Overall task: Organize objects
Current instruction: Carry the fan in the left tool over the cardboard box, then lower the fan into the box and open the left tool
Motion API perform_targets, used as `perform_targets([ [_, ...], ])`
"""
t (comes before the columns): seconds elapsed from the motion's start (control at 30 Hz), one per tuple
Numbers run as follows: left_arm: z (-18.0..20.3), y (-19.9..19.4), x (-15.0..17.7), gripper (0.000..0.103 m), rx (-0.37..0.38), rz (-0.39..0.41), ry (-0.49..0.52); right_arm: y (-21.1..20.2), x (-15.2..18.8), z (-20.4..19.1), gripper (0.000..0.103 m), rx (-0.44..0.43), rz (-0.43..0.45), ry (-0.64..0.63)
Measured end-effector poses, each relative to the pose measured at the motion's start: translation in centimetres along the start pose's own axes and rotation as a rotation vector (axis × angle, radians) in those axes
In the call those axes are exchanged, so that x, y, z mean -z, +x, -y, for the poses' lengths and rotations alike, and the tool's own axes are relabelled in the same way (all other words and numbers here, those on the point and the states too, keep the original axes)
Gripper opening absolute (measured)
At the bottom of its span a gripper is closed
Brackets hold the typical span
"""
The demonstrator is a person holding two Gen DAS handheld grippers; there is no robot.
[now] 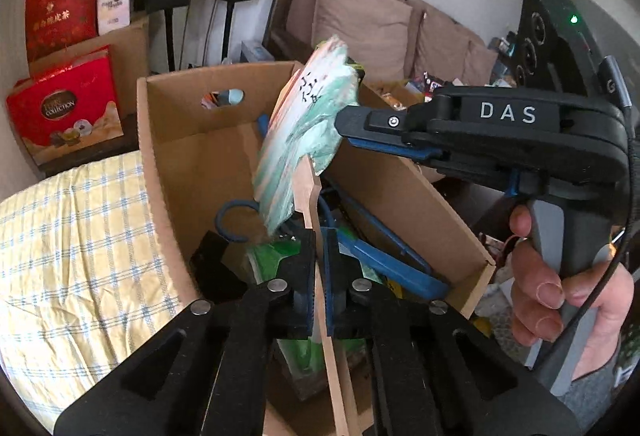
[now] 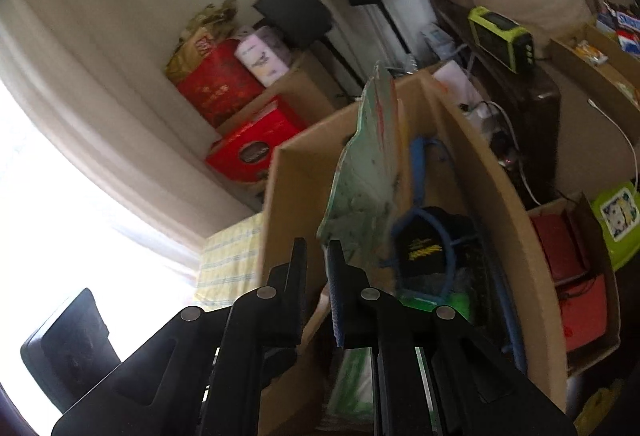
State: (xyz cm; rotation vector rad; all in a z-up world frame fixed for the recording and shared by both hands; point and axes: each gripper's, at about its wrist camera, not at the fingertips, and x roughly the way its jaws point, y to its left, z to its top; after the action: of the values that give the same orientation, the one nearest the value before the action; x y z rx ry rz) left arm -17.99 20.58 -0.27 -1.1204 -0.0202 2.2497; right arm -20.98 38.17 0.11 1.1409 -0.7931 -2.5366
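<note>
Left gripper point(image 1: 319, 276) clamped on the thin wooden handle of a green-and-pink printed flat fan point(image 1: 308, 123), held over the open brown cardboard box point(image 1: 192, 155).

Right gripper point(image 1: 348, 123), at 3 o'clock, pinches the fan's edge, jaws together.

Risks, as I judge them:
- two grips pulling apart could tear the fan
- the handle could snag the blue hangers point(image 1: 384, 264) below

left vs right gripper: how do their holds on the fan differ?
1. The left gripper clamps the thin wooden handle; the right gripper pinches the edge of the green face.
2. In the left wrist view, the left gripper lines up along the handle from below; the right gripper comes in sideways.
Shared: both have their jaws shut on the same fan, above the open cardboard box.
</note>
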Motion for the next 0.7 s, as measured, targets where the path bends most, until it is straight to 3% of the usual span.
perform_targets([
  [0.4,0.7,1.7,1.8,0.004,0.011,-0.099,0.007,1.6,0.7,5.4,0.014,0.085,-0.036,0.129],
  [0.5,0.7,2.5,2.2,0.004,-0.002,-0.144,0.012,2.0,0.7,5.6,0.014,0.099,-0.038,0.130],
  [0.7,0.2,2.6,2.4,0.006,0.006,-0.151,-0.022,4.0,-0.3,5.4,0.014,0.179,-0.081,0.088],
])
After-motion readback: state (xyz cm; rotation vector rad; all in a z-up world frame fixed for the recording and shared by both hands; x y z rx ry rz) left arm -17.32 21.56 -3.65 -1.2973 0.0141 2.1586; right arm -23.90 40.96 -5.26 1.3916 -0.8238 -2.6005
